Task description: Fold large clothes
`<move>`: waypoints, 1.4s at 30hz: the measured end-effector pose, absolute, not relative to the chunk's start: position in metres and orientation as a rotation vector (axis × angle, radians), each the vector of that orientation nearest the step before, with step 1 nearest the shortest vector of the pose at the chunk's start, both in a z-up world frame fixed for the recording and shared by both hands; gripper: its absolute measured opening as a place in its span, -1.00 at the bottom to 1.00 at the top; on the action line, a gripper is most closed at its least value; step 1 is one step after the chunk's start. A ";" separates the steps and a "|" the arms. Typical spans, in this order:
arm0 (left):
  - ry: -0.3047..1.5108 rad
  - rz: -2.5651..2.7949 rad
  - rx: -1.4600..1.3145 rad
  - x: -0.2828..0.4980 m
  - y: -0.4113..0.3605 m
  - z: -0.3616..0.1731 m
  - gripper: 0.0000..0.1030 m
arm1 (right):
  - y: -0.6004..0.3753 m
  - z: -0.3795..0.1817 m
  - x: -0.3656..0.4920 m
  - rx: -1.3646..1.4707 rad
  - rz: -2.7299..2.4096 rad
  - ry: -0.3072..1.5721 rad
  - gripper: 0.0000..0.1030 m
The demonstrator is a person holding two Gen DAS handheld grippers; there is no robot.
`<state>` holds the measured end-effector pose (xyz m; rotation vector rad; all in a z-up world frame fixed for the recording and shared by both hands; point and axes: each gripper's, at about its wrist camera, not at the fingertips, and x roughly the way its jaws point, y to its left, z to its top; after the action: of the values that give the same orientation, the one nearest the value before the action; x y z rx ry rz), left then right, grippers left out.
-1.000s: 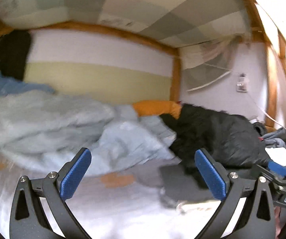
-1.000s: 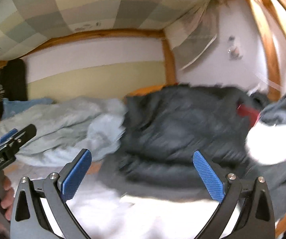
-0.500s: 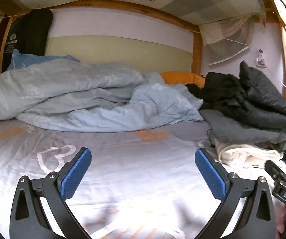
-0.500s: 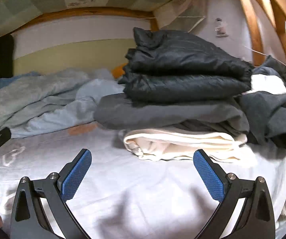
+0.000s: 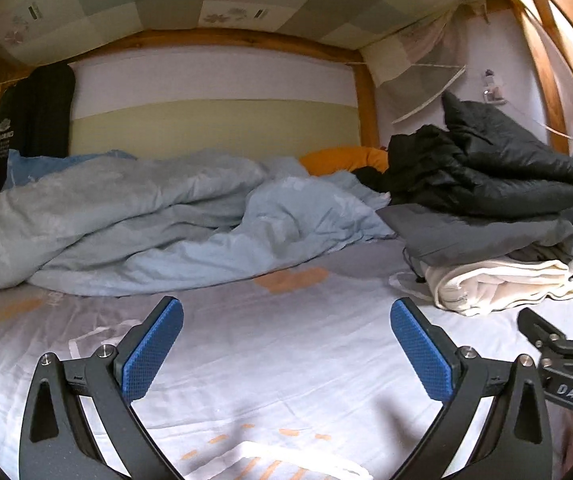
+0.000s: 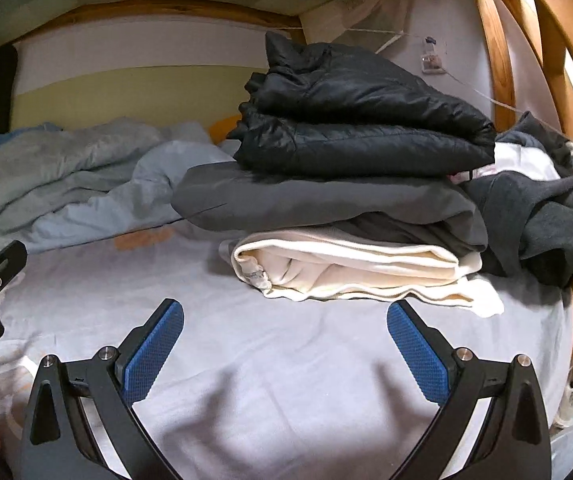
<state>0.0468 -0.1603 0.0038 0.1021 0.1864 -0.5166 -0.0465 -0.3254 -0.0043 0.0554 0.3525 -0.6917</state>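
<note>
Room: a lower bunk under a wooden frame, pale sheet bare in front, a blue duvet bunched along the back wall.
Clothes: a folded stack sat at the right of the bed, black jacket on top, grey garment beneath it, cream one at the bottom.
Loose pile: dark grey clothing lay crumpled just beside the stack, by the rail; perhaps more than one piece.
Left gripper: spread wide, holding nothing, above the sheet.
Right gripper: likewise spread and bare, facing the stack.
Handling: the jacket looked light, puffy and slick, likely to slide; the loose piece soft and limp.
Hold: best taken at shoulders or hem, one corner per gripper.
</note>
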 end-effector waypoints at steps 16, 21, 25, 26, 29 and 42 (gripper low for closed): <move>0.172 -0.532 0.132 0.042 -0.165 0.006 1.00 | -0.317 0.000 -0.053 0.017 -0.745 0.306 0.99; 0.178 -0.531 0.143 0.046 -0.166 0.005 1.00 | -0.317 0.000 -0.053 0.016 -0.745 0.306 0.99; 0.186 -0.528 0.118 0.047 -0.161 0.004 1.00 | -0.321 -0.001 -0.050 0.013 -0.738 0.311 0.99; 0.190 -0.525 0.118 0.047 -0.161 0.004 1.00 | -0.321 -0.001 -0.050 0.012 -0.736 0.311 0.99; 0.194 -0.521 0.119 0.046 -0.160 0.004 1.00 | -0.320 -0.001 -0.049 0.009 -0.737 0.312 0.99; 0.183 -0.519 0.127 0.044 -0.159 0.006 1.00 | -0.317 -0.002 -0.047 -0.003 -0.733 0.310 0.99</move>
<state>0.0436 -0.1588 0.0057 0.1268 0.1833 -0.5193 -0.0470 -0.3173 -0.0022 -0.0031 0.3098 -0.7330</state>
